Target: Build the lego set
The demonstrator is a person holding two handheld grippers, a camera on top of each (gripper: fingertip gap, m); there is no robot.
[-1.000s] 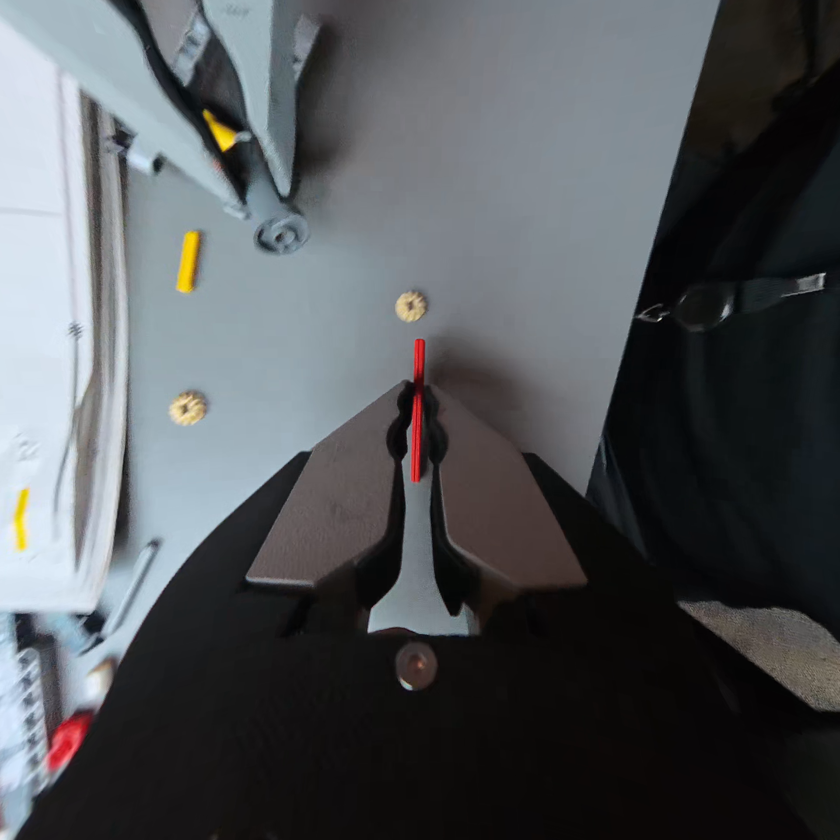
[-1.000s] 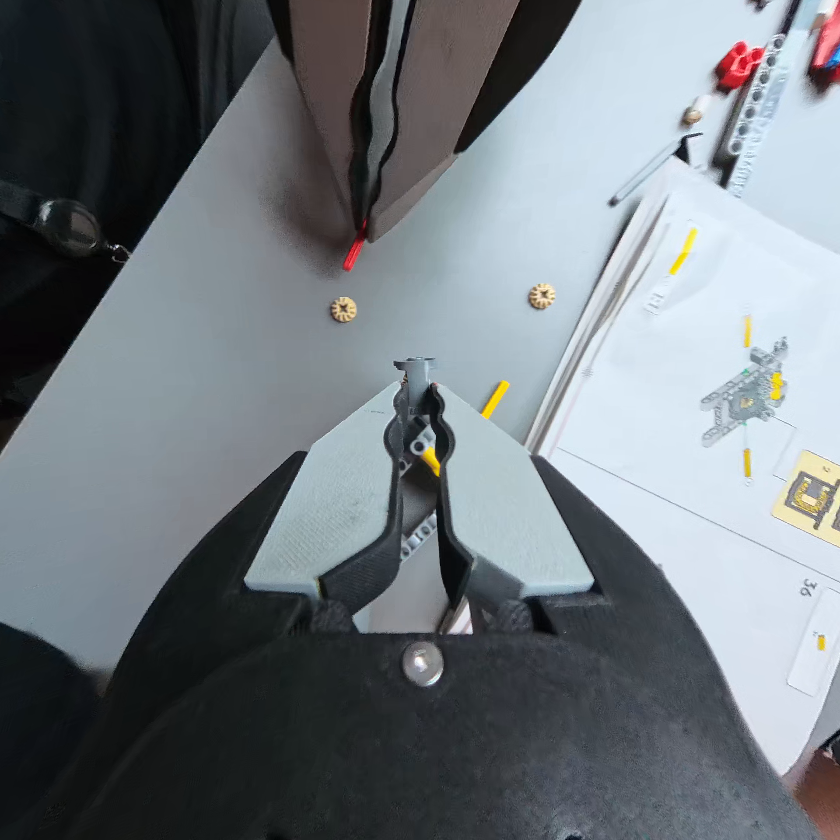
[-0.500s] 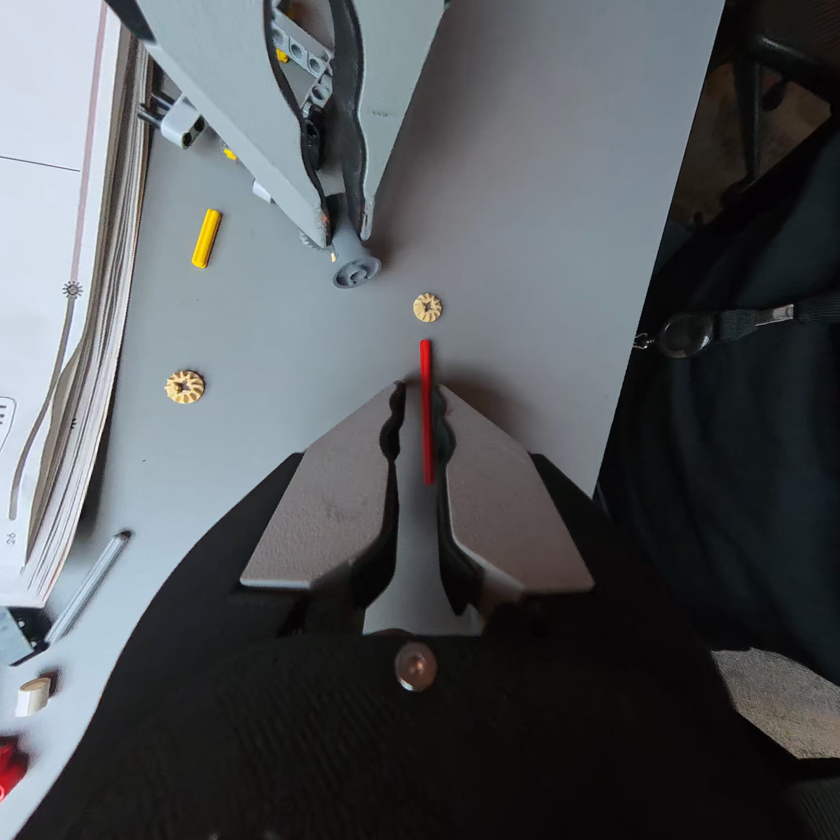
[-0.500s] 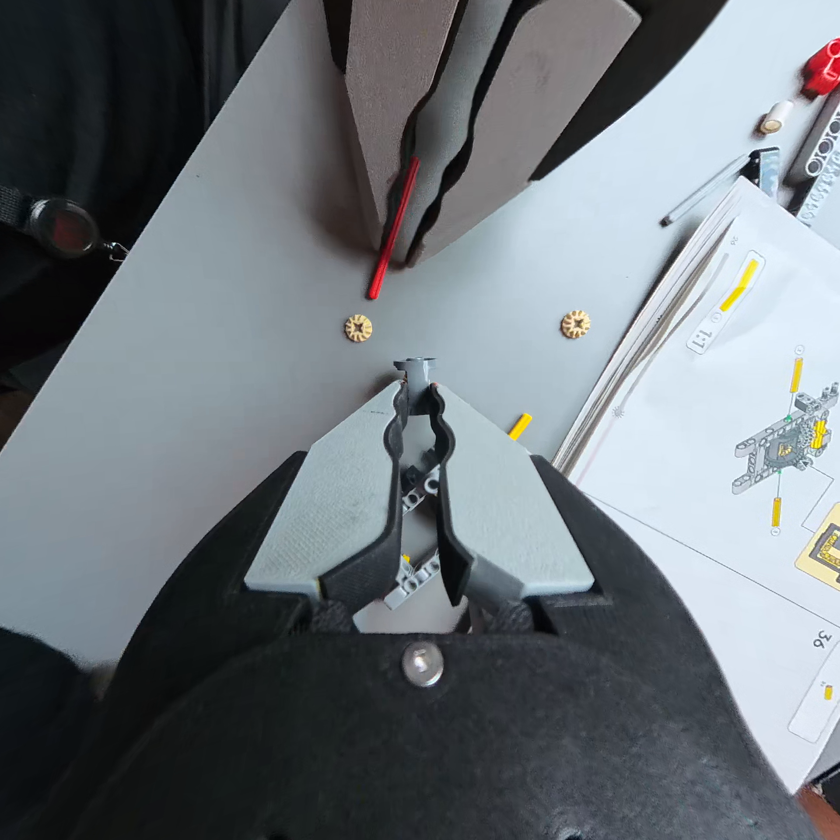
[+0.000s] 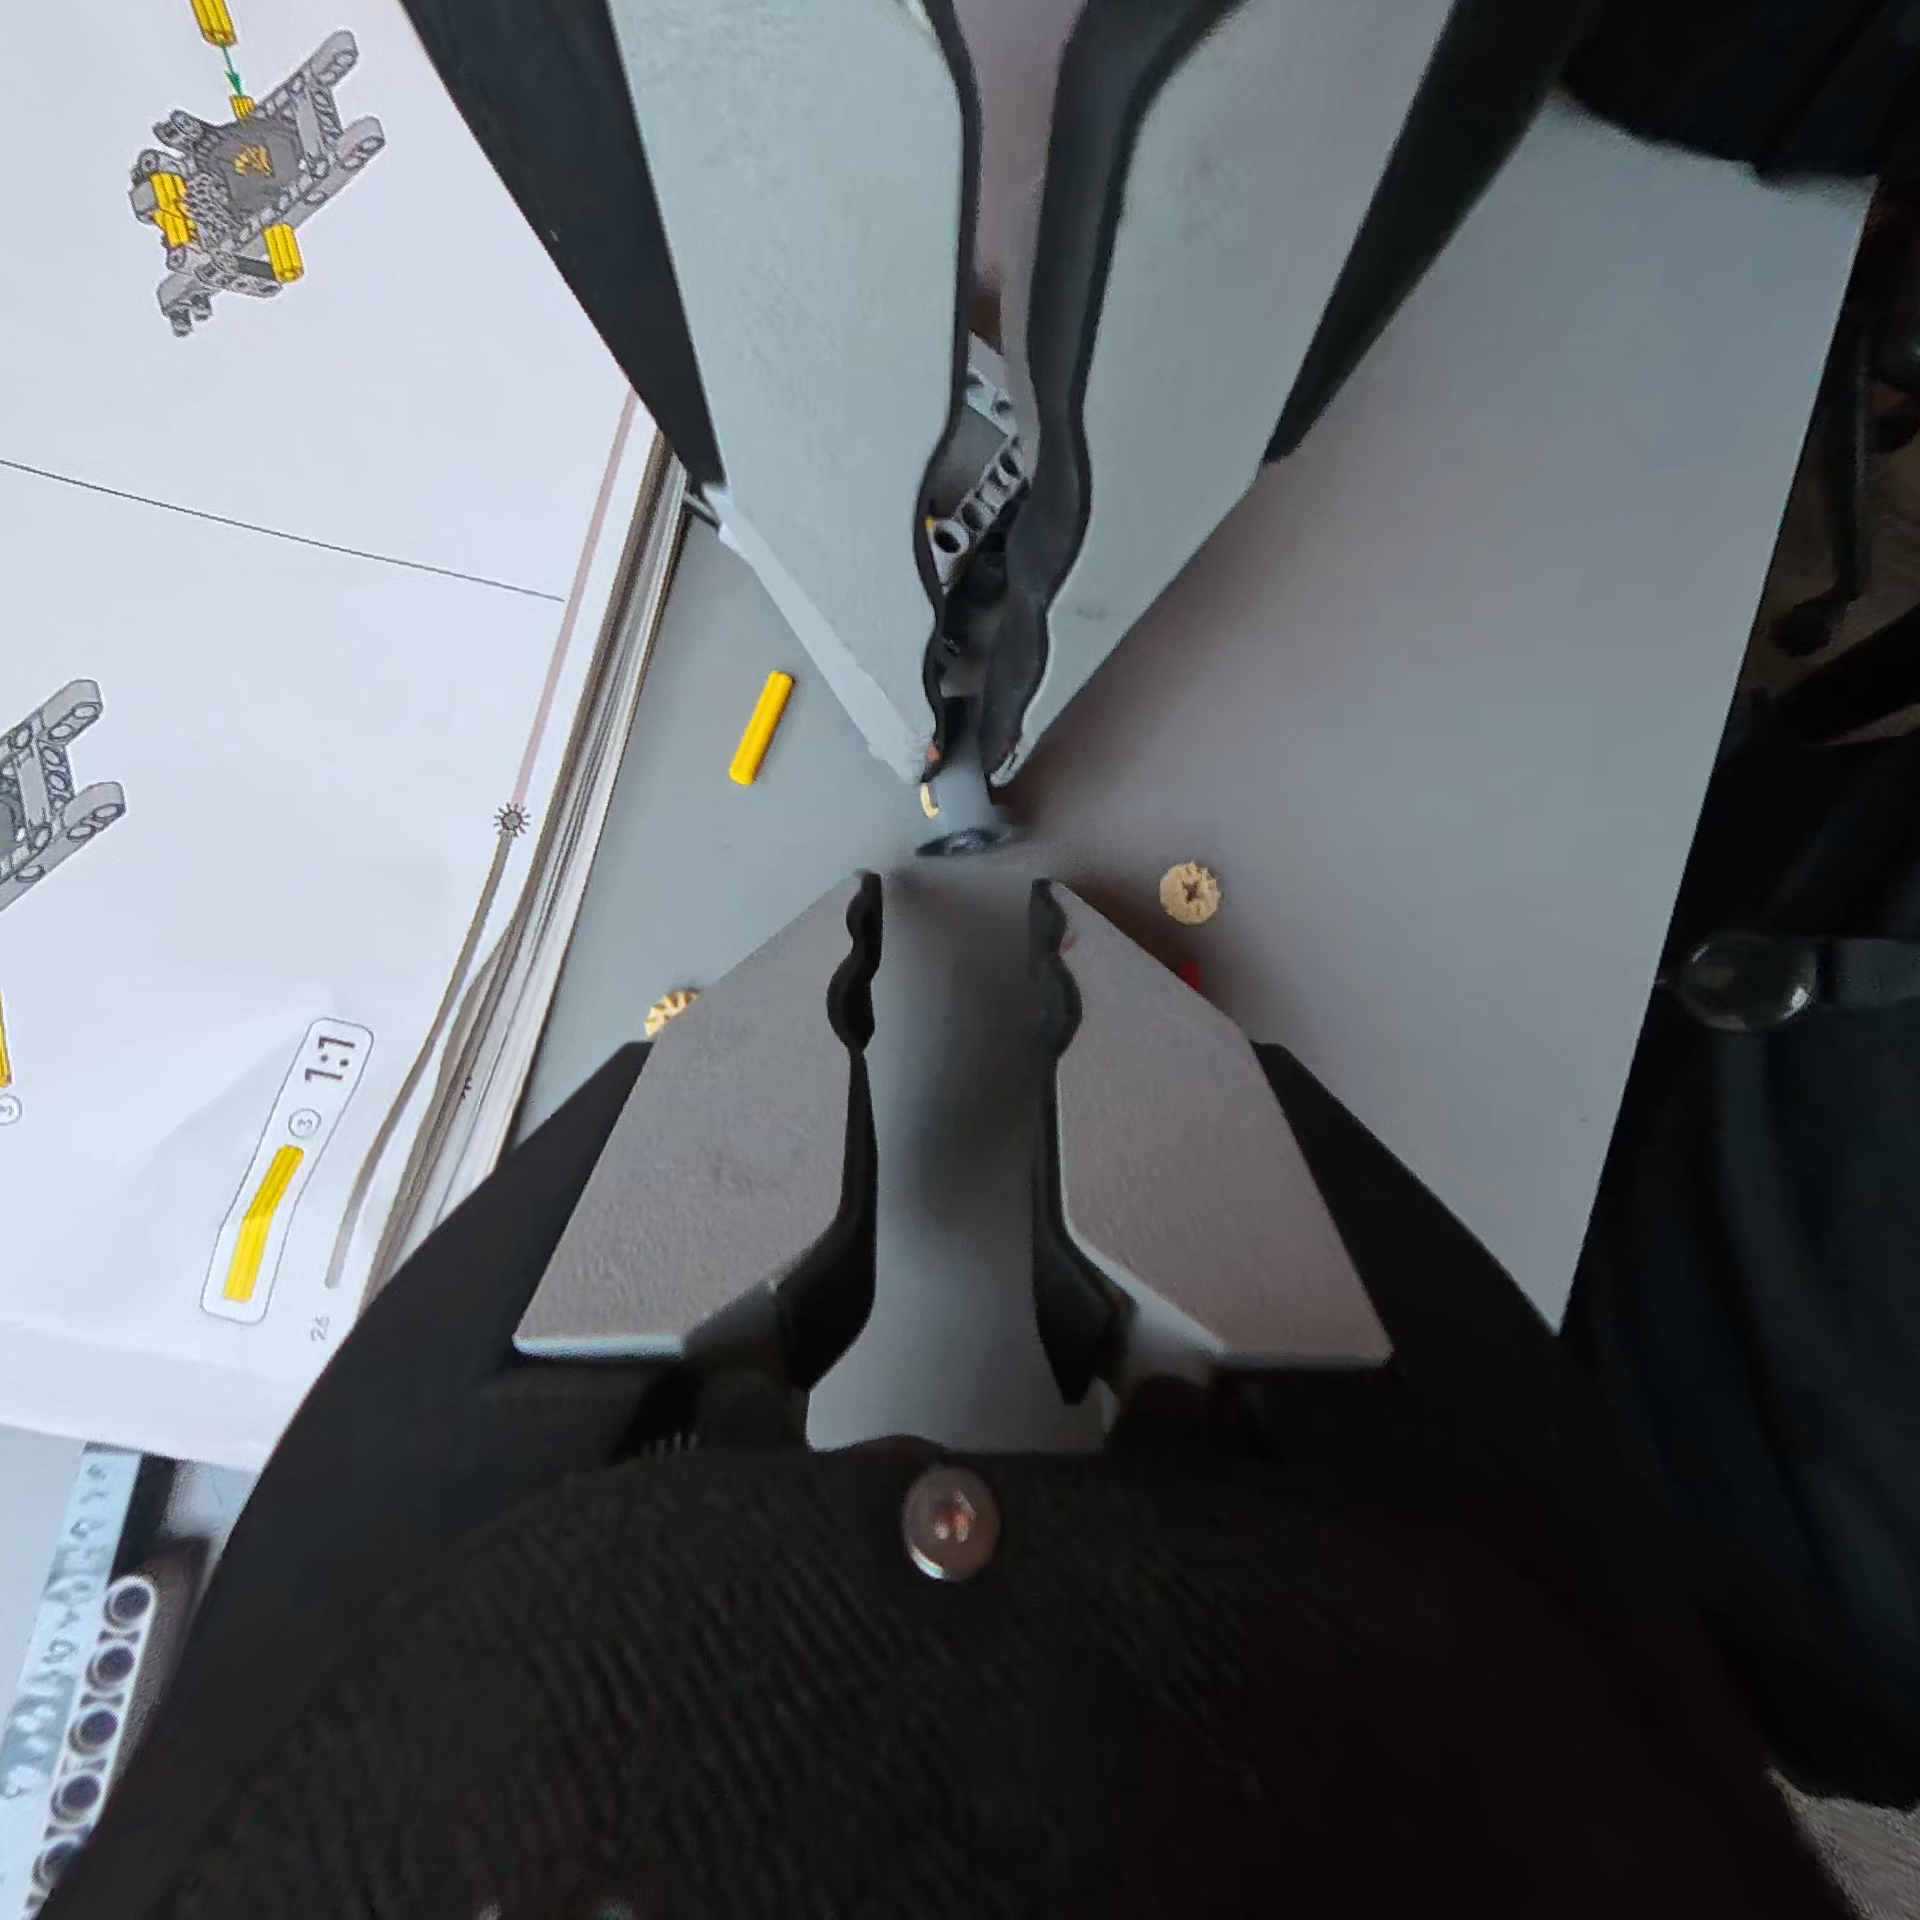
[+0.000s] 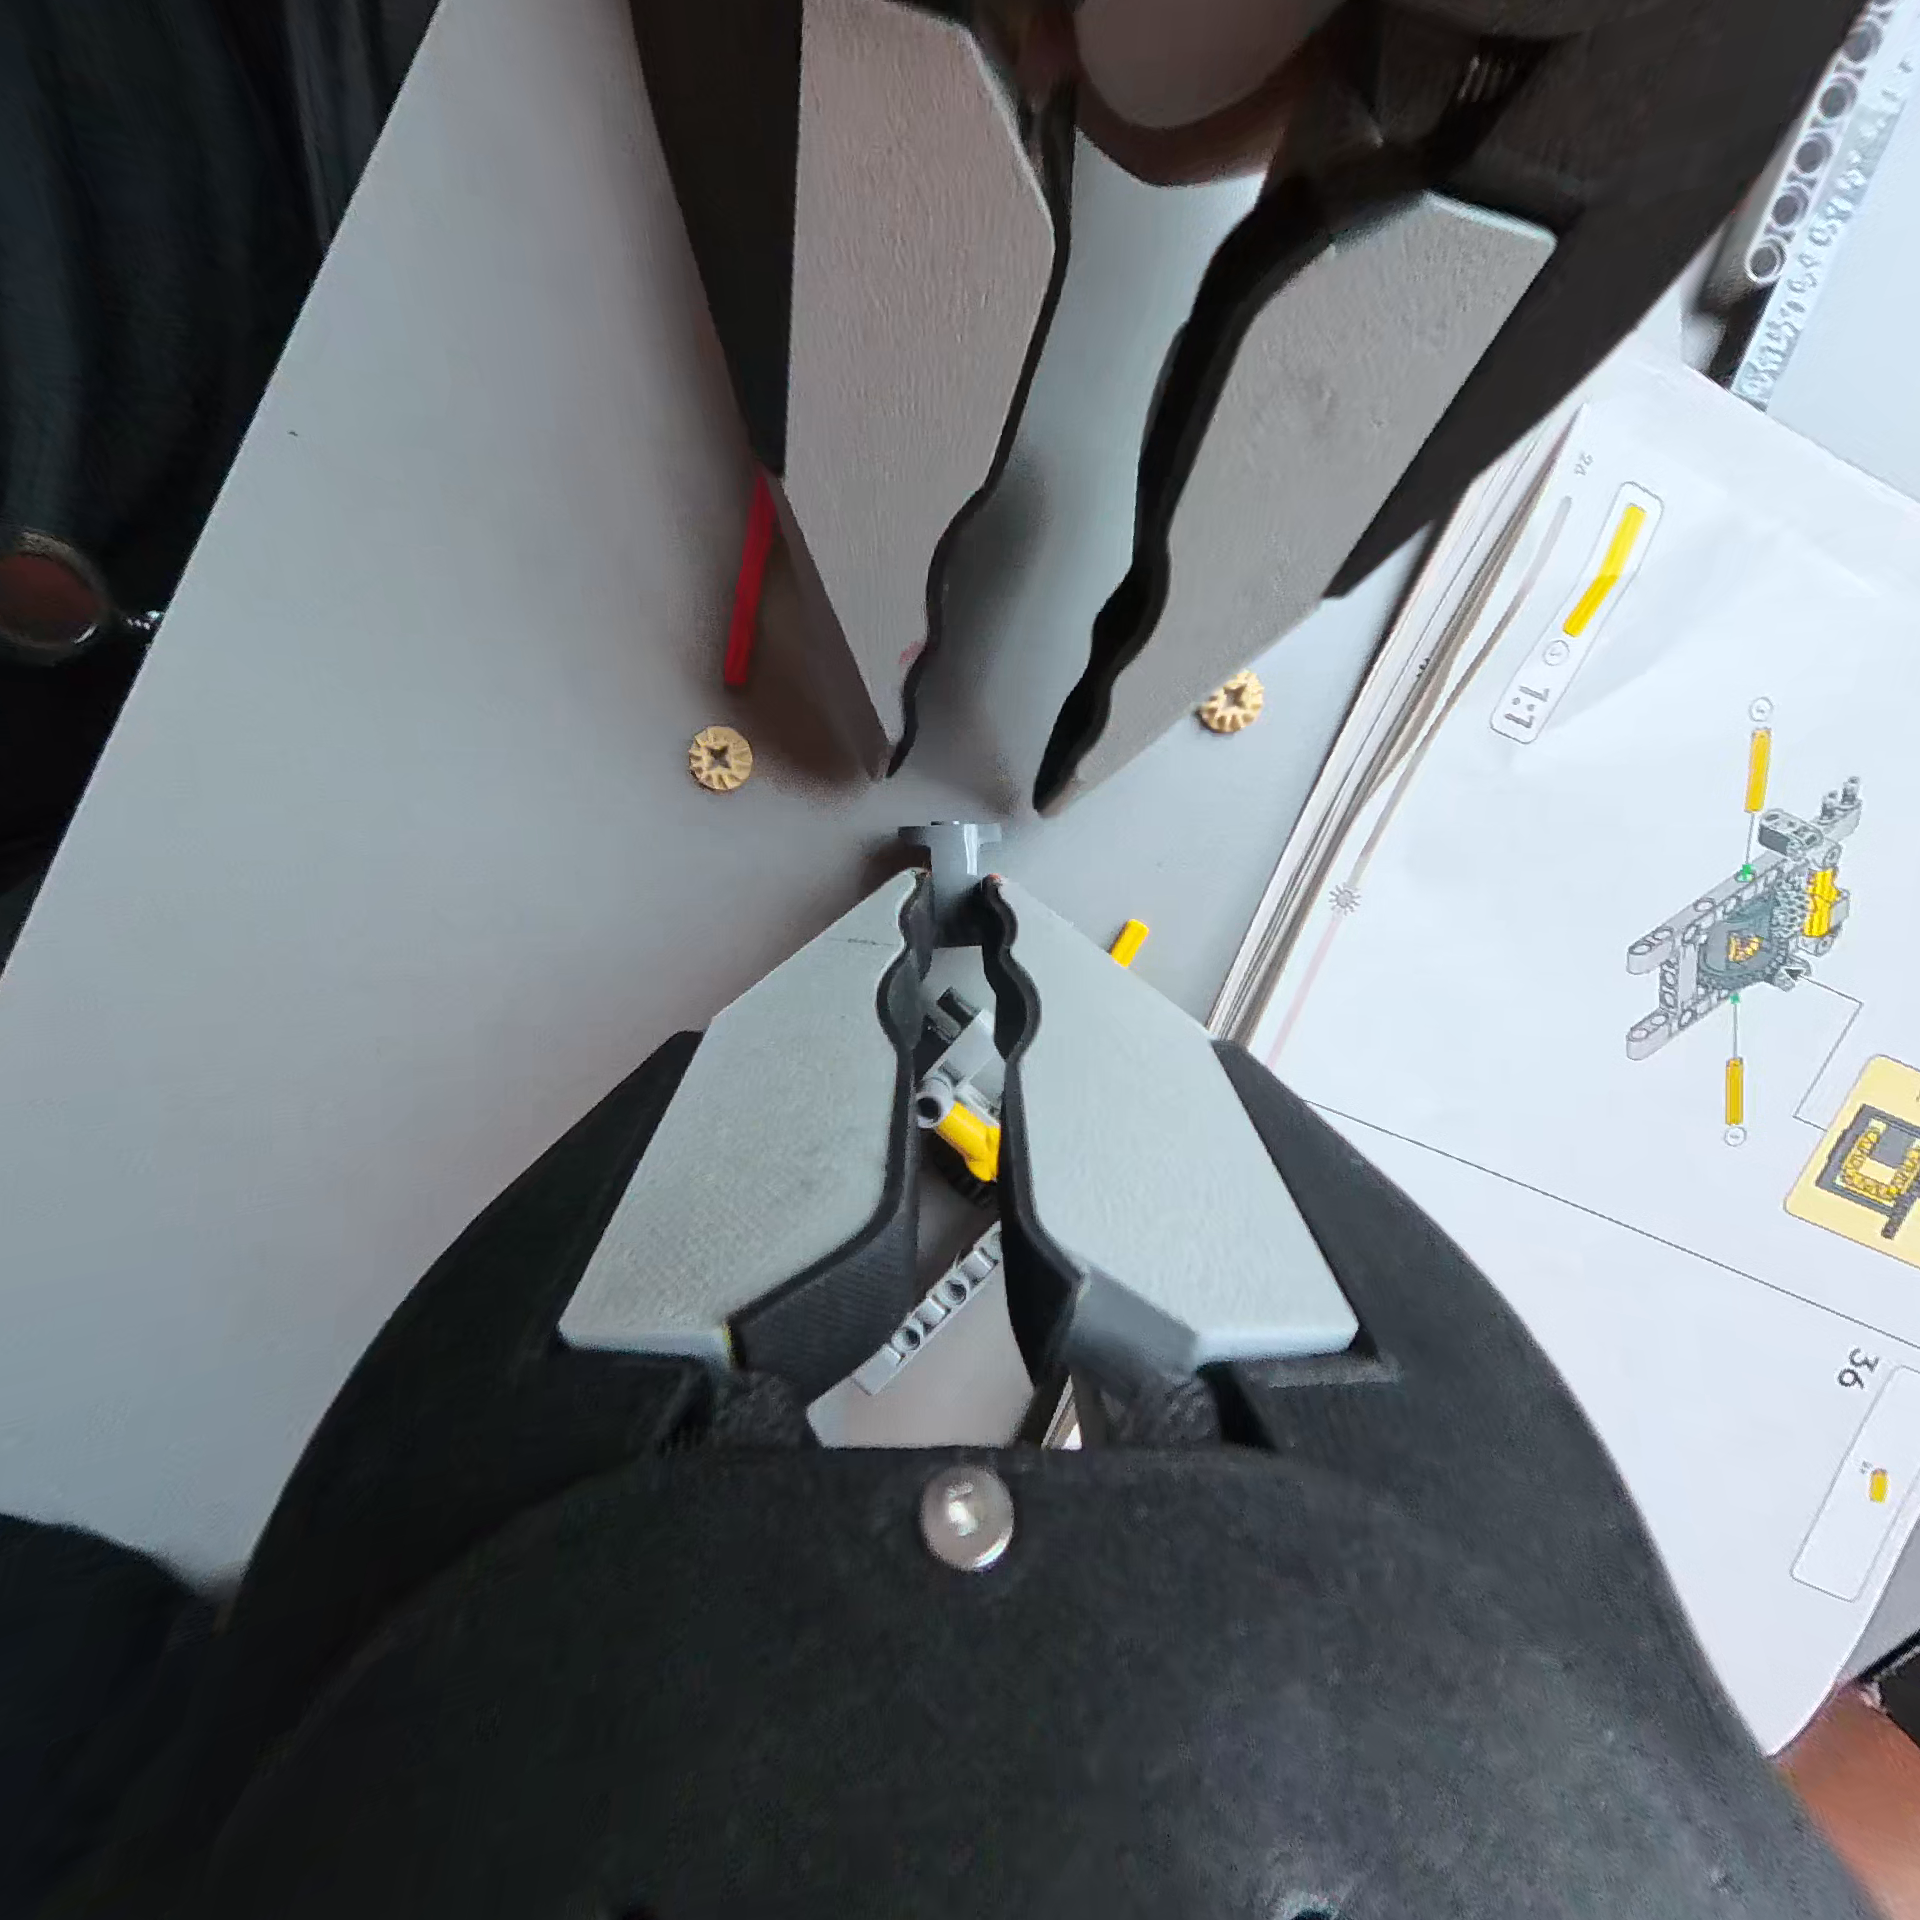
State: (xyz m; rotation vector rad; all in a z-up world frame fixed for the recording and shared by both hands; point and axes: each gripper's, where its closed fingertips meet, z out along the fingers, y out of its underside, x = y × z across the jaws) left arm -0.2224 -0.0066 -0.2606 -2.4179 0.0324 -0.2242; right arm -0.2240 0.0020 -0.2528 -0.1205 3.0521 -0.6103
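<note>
Grey table (image 5: 1455, 727), flat top, its edge running along the right of the left wrist view. Past that edge: dark clothing (image 5: 1766, 1247) of a seated person, with a black round badge reel (image 5: 1745, 982) on a strap lying against it. Same reel shows at the left edge of the right wrist view, reddish in the middle. Brown floor patch (image 6: 1870, 1725) at the bottom right corner there.

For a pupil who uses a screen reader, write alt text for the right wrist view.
The right gripper is shut on a grey lego assembly above a grey table. Facing it, the left gripper hangs open and empty. A red axle, two tan gears and an open instruction booklet lie around them.
</note>
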